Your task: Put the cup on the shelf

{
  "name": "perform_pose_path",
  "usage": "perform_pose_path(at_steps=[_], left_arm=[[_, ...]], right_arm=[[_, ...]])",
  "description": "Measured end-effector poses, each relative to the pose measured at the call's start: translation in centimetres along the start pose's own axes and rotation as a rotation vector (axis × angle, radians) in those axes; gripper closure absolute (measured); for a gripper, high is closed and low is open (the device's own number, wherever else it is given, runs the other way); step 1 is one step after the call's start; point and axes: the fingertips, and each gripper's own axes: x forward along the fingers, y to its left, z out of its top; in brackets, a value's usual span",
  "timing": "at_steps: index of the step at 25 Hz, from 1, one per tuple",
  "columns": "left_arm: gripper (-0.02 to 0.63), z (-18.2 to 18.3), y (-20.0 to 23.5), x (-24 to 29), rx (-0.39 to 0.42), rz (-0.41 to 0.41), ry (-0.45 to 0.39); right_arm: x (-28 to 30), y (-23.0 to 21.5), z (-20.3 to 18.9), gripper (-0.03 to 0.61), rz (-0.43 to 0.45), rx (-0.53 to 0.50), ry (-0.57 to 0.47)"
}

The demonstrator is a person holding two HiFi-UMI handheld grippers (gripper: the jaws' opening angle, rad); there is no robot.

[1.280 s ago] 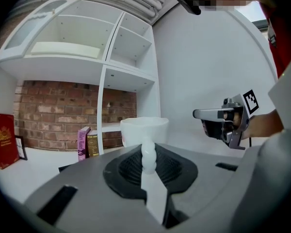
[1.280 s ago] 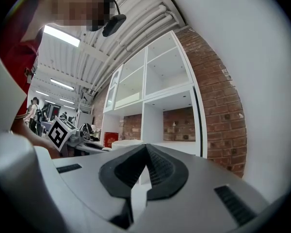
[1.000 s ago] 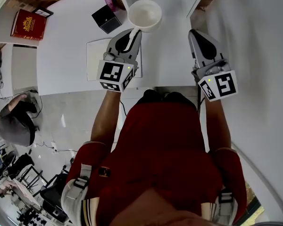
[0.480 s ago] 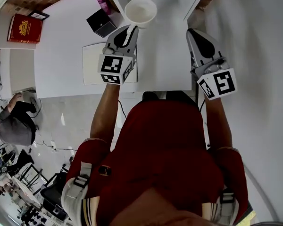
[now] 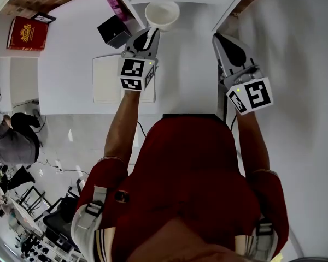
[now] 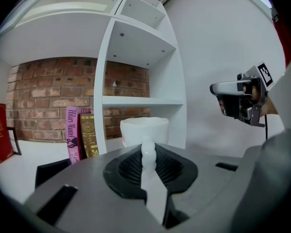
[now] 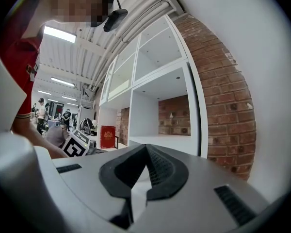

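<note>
the job is partway, by our reading – the cup [image 6: 144,129] is not on the shelf [image 6: 141,101] but in the grip of the left claw [image 6: 148,165], so what is left is to bring it onto a board, set it down and let go. nearest us, that claw is clenched: its jaws are pinched on the handle [image 6: 148,152], which stands between them like a white stem, with the cup upright just past the tips, mouth up. whether its base touches the white surface below we cannot tell, since the claw's own body hides it. the right claw [image 7: 144,159] is off to the side, well apart from the cup, its jaws pressed together with nothing between them. beyond the cup opens the bay it faces – one board sits a little above the rim, and from the head view the cup lies right at the bay's mouth. two books [image 6: 80,136] stand just left of the upright, and the brick wall [image 6: 48,101] closes the back.
</note>
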Motion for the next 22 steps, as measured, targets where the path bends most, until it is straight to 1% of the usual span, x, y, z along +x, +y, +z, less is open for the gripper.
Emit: perform_pose_path(at_steps=[12,18,22], left_arm=[[0.566,-2.7,2.5,4.5,-0.013,0.046,0.038],[0.566,-4.4,3.0,5.9,-0.011,0.050,0.066],[0.566,-4.9,3.2,6.5,-0.020,0.059,0.072]], right_arm=[[1.5,-2.9,-1.3,0.581,-0.020,0.011,0.054],[1.8,-3.2,-2.1,0.581,-0.025,0.016,0.072],[1.8,-3.3,-2.3,0.581,-0.028,0.016,0.078]])
